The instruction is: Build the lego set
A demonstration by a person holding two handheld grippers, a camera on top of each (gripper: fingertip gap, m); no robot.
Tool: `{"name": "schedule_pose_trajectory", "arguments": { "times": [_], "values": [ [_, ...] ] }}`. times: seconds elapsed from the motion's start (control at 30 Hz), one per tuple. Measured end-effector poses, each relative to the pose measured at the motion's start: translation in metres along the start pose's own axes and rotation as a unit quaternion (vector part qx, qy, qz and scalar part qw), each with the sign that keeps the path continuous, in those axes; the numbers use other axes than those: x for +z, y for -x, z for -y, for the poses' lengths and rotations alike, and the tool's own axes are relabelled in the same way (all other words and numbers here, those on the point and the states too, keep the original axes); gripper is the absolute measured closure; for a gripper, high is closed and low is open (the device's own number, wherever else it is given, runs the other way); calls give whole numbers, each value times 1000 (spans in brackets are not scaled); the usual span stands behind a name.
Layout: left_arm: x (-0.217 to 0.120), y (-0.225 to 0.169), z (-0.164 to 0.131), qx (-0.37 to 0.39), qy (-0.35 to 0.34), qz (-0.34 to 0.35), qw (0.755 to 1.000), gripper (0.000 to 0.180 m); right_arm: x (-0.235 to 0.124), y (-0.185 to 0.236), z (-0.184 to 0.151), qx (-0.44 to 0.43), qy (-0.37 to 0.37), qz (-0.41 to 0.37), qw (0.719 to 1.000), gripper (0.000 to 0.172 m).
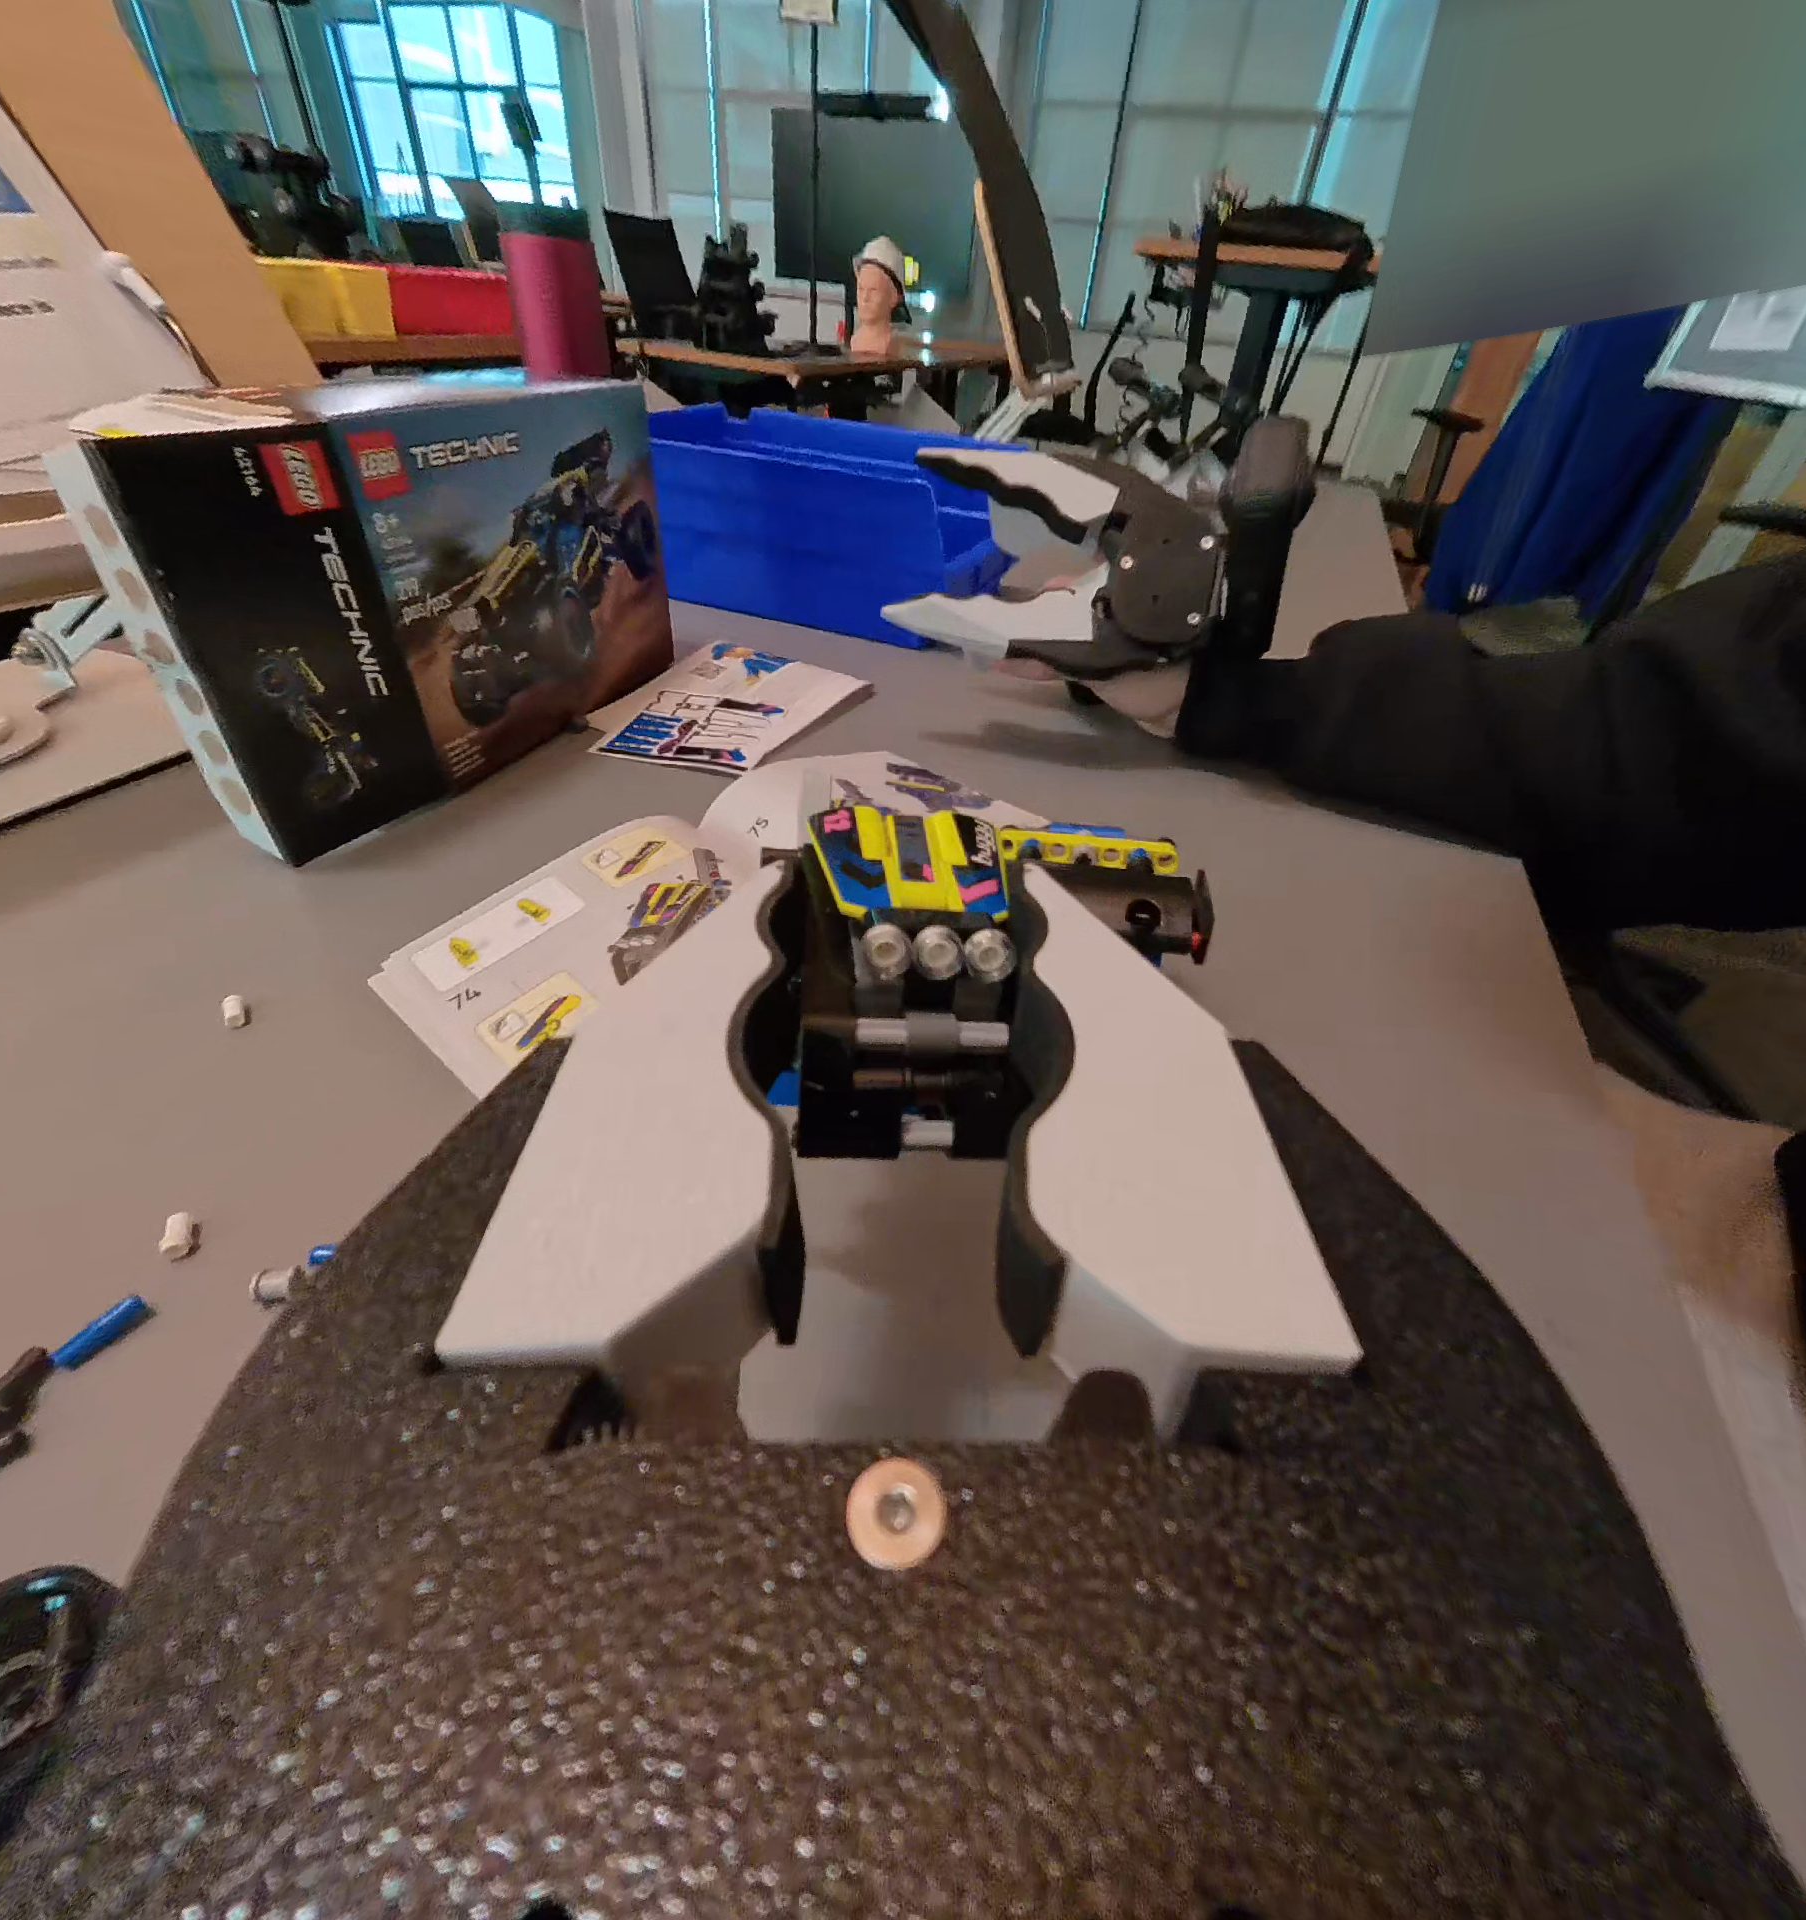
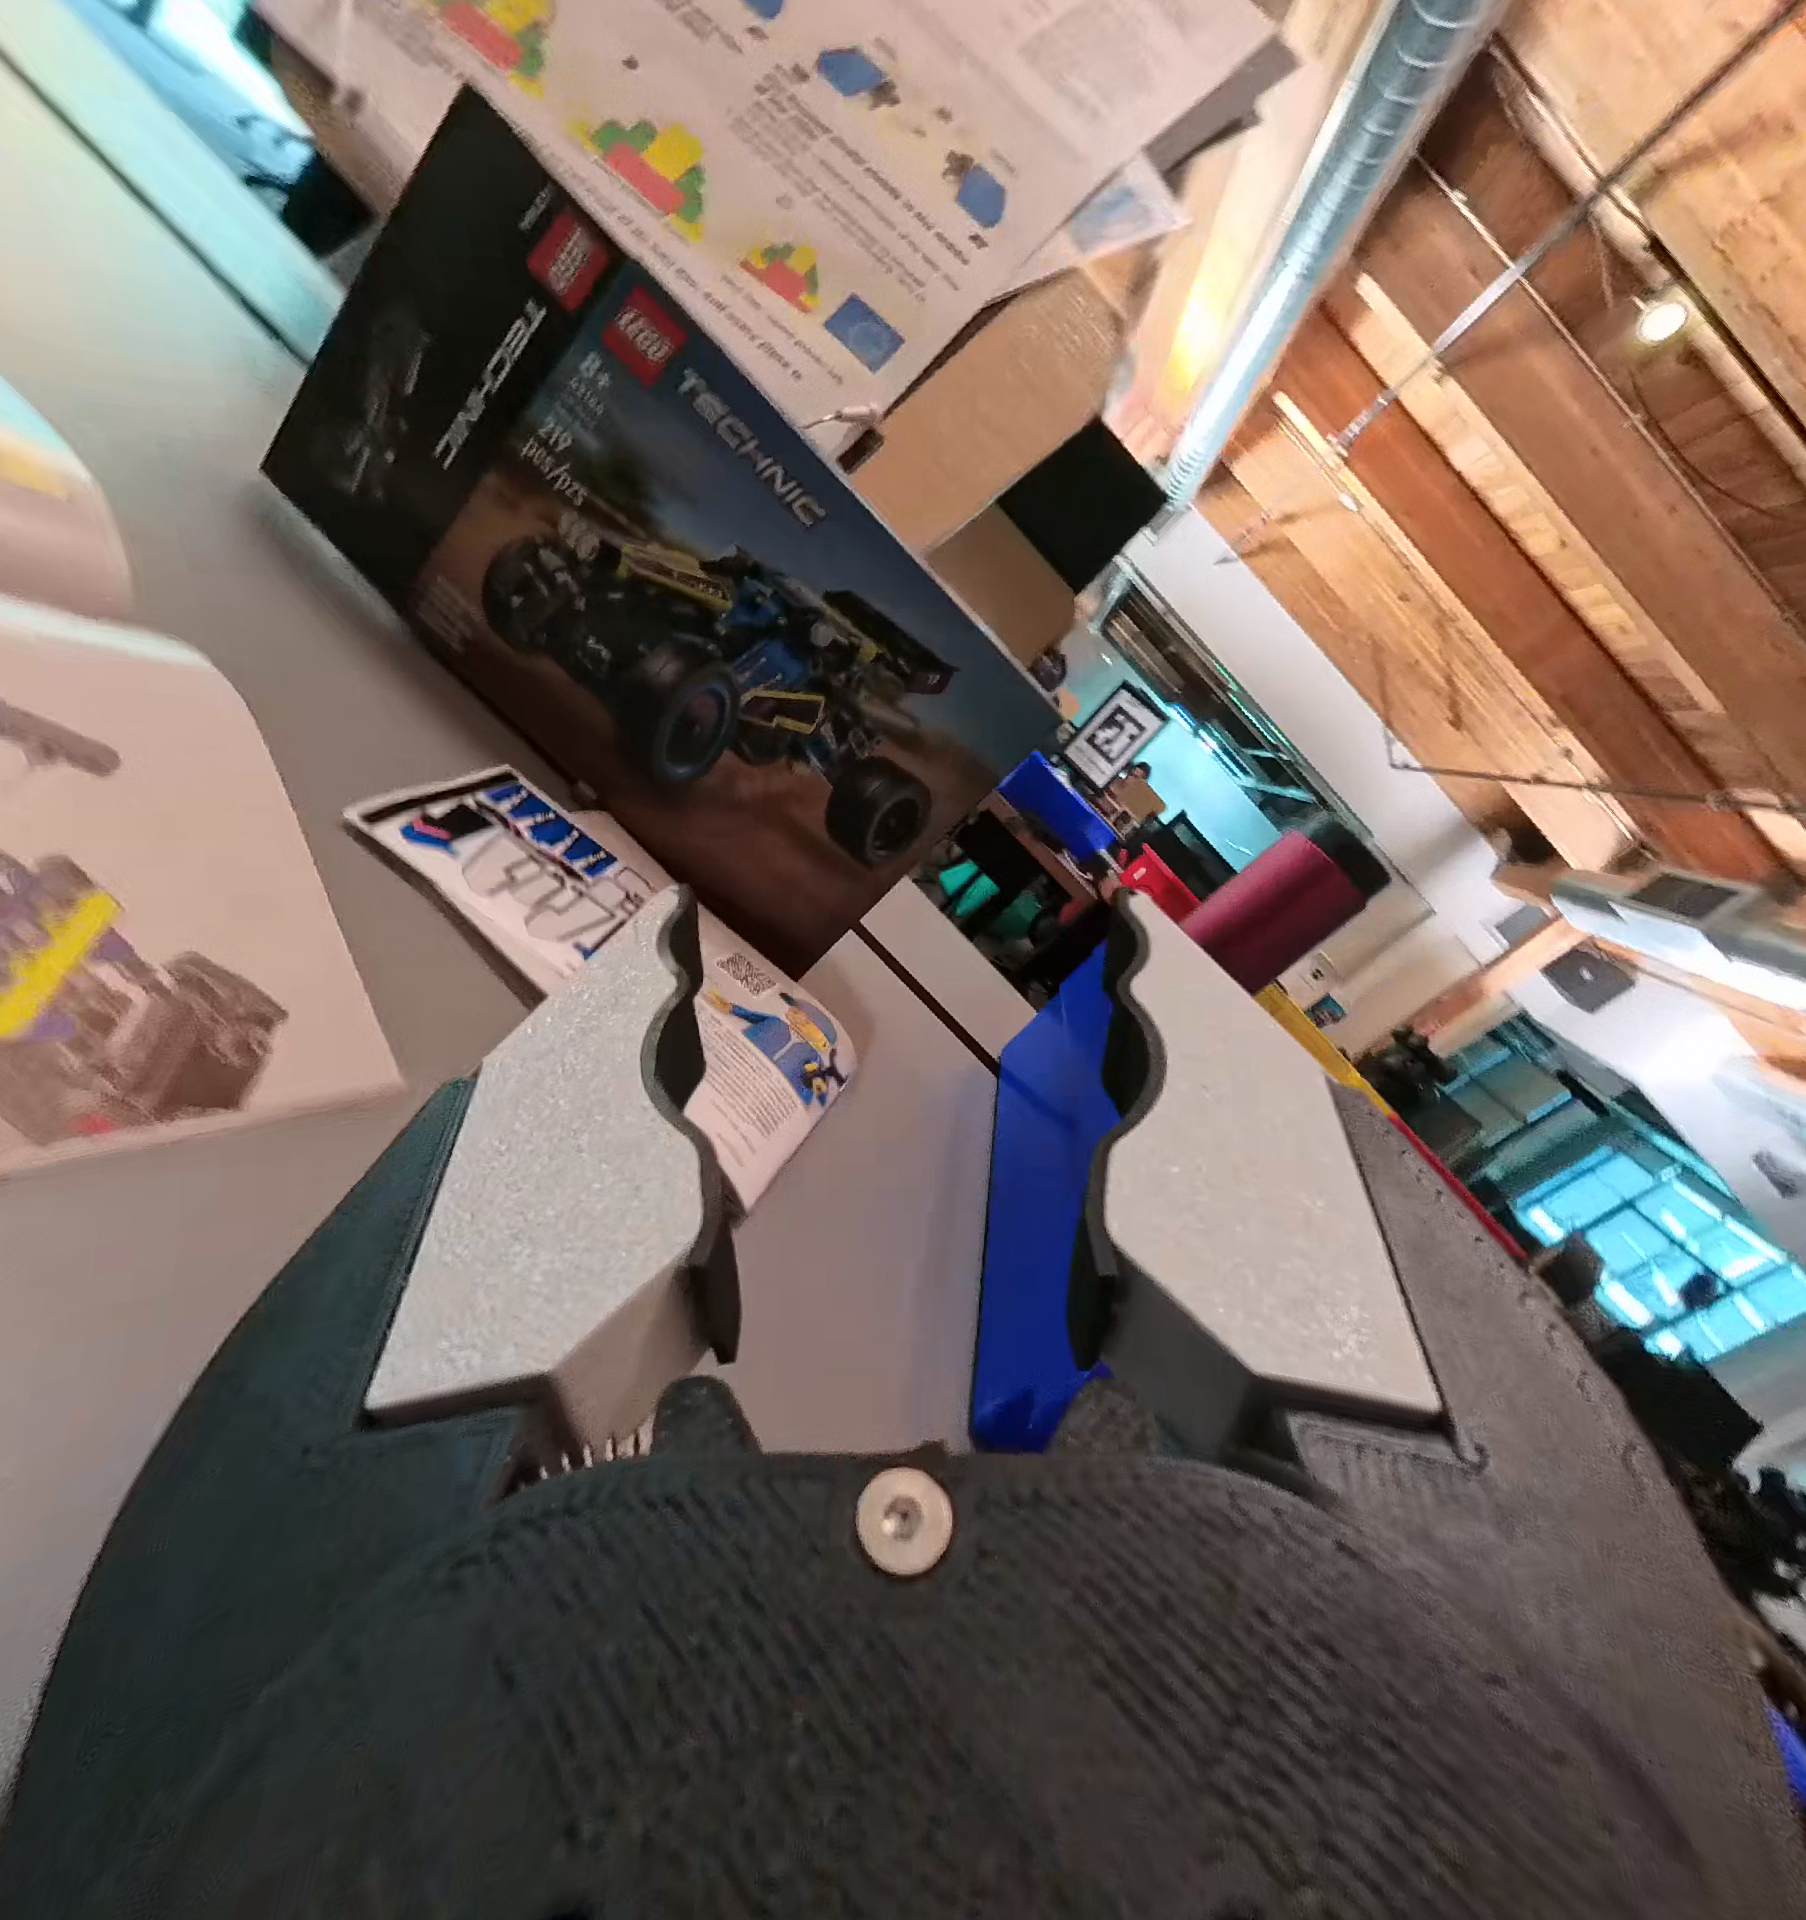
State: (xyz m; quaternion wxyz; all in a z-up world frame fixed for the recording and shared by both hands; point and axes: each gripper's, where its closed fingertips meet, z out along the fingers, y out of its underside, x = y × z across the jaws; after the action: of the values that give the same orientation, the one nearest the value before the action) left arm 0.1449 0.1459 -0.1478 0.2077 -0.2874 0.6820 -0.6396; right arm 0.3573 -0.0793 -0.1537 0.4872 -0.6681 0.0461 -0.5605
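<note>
- Toy car (image 1: 914,935) sits clamped in my left gripper's (image 1: 904,914) jaws, above the open booklet (image 1: 525,935) on the bench (image 1: 255,1091);
- my right gripper (image 2: 904,935) hangs with jaws apart and nothing between them, beside the blue bin (image 1: 774,499).

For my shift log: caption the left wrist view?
Left gripper fingers clamp a yellow-and-blue toy buggy above an open instruction booklet.

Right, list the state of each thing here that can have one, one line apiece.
Left gripper: shut on the toy car, pads against its black sides.
Toy car: partly built, held over the open booklet.
Right gripper: open, nothing between its fingers.
Instruction booklet: lying open on the table.
Toy box: standing upright, top flap open.
Sticker sheet: flat on the table.
Blue bin: upright, contents hidden.
</note>
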Motion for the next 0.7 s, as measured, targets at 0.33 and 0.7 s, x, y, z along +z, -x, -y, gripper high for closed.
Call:
{"name": "schedule_pose_trajectory", "arguments": {
  "times": [0.33, 0.7],
  "values": [
    [4, 20, 7, -83, -23, 3, 996, 145, -19, -25, -20, 29, 24, -20, 999, 97],
    [29, 11, 21, -51, -10, -33, 998, 146, -23, -23, -17, 19, 9, -11, 1000, 96]
  ]
}}
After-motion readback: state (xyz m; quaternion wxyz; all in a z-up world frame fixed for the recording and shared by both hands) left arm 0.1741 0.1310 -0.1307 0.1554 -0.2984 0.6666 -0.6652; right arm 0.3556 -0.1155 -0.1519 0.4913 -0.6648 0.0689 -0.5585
